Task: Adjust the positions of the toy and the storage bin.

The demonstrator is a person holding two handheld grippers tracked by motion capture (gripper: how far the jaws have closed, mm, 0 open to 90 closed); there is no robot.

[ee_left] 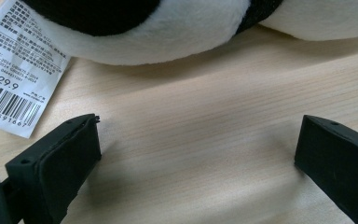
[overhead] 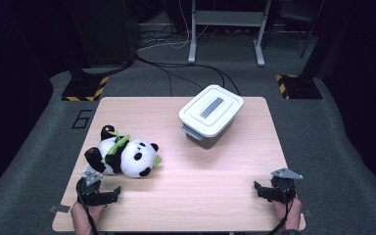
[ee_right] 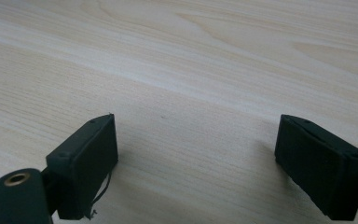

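Note:
A black and white panda plush (overhead: 125, 154) with green leaves lies on its side at the left of the wooden table (overhead: 215, 171). Just in front of it, my left gripper (overhead: 100, 188) rests low over the table, open, with bare wood between its jaws. In the left gripper view the panda's body (ee_left: 168, 32) lies a little beyond the open gripper (ee_left: 198, 126), and its white barcode tag (ee_left: 18, 70) lies flat at the left. My right gripper (overhead: 269, 188) sits near the front right corner, open over bare wood (ee_right: 191, 56), its jaws (ee_right: 196, 126) holding nothing.
A white box with a shut lid (overhead: 210, 115) stands at the back of the table, right of centre. Grey floor with cables and black stands with yellow-striped feet (overhead: 83, 90) surrounds the table.

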